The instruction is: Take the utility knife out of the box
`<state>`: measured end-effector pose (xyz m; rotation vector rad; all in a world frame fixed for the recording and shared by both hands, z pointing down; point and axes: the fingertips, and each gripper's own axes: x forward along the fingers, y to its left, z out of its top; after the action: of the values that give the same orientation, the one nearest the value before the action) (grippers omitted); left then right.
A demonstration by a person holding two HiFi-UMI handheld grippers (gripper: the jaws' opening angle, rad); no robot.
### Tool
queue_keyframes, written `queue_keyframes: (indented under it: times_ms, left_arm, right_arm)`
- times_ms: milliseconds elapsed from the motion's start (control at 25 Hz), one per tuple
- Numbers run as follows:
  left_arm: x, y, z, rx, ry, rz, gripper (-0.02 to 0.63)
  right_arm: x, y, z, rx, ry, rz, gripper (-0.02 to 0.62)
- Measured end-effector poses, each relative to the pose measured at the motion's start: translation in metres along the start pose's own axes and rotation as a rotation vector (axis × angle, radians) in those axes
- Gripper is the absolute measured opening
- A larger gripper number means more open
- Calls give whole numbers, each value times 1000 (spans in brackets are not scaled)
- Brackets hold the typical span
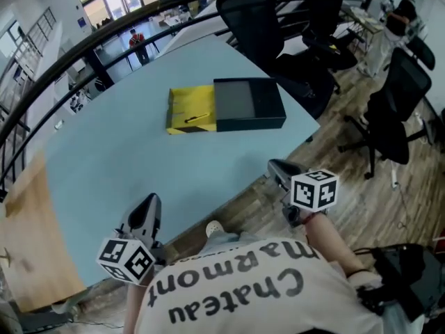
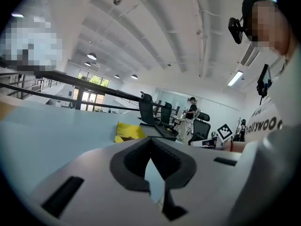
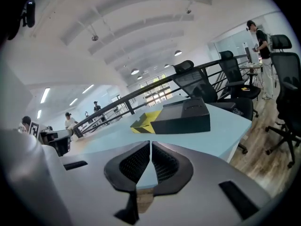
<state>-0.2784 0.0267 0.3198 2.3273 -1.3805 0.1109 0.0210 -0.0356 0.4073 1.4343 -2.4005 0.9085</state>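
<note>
1. My left tongs [image 1: 147,207] and right tongs [image 1: 280,170] are both pressed together and empty.
2. The utility knife [image 1: 197,118] lies in the yellow tray [image 1: 182,100] of the box [image 1: 249,103], at twelve o'clock.
3. If I arrive closed, I could shove the tray away.

Both tongs closed and empty.
My left tongs [image 1: 144,213] and right tongs [image 1: 278,168] point forward, tipped slightly downward, jaws pressed together.
</note>
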Motion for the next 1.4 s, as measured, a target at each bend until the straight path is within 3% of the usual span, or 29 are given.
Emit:
queue_keyframes:
  times_ms: [240, 560, 760, 1000, 1200, 1400]
  left_arm:
    - [44, 28, 29, 6, 23, -19, 3]
    - [114, 50, 33, -19, 25, -82, 3]
    - [161, 42, 32, -52, 34, -108, 3]
    - [205, 25, 37, -46, 19, -40, 3]
    - [242, 28, 34, -37, 13, 52, 3]
    - [267, 31, 25, 15, 35, 151, 3]
  right_arm:
    - [37, -8, 36, -4, -6, -15, 38]
    - [66, -15, 71, 22, -49, -8, 38]
    - [81, -25, 97, -85, -12, 33, 38]
    - [114, -73, 126, -55, 38, 102, 38]
    - [135, -99, 151, -136, 70, 162, 38]
    - [162, -117, 159, -152, 134, 239, 38]
